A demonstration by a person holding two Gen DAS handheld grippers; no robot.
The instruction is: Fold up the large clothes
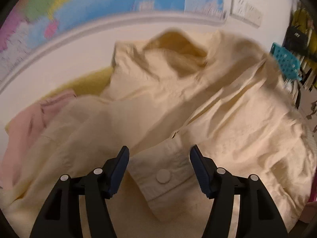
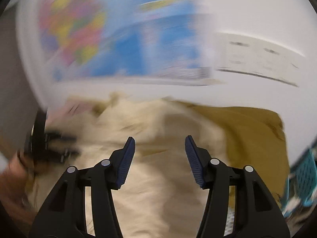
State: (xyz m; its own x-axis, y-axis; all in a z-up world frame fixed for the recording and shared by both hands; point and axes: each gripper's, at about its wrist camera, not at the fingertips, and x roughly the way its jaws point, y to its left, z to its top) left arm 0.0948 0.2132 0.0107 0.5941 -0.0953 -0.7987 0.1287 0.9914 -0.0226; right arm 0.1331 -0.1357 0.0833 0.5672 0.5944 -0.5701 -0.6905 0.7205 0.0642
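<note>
A large cream jacket (image 1: 178, 103) lies rumpled across the surface, its yellow-lined hood (image 1: 178, 51) at the far side. My left gripper (image 1: 159, 152) is open, its jaws wide apart on either side of a buttoned cuff (image 1: 162, 175) that lies between the fingers, not pinched. In the right wrist view, which is blurred by motion, my right gripper (image 2: 160, 142) is open and empty just above the same cream jacket (image 2: 154, 188). The left gripper (image 2: 49, 144) shows as a dark shape at the left edge there.
A pink garment (image 1: 25, 127) and a yellow one (image 1: 89, 83) lie left of the jacket. A mustard cloth (image 2: 253, 130) lies at the right. A teal plastic basket (image 1: 285, 61) stands at the far right. A map poster (image 1: 99, 2) hangs on the white wall behind.
</note>
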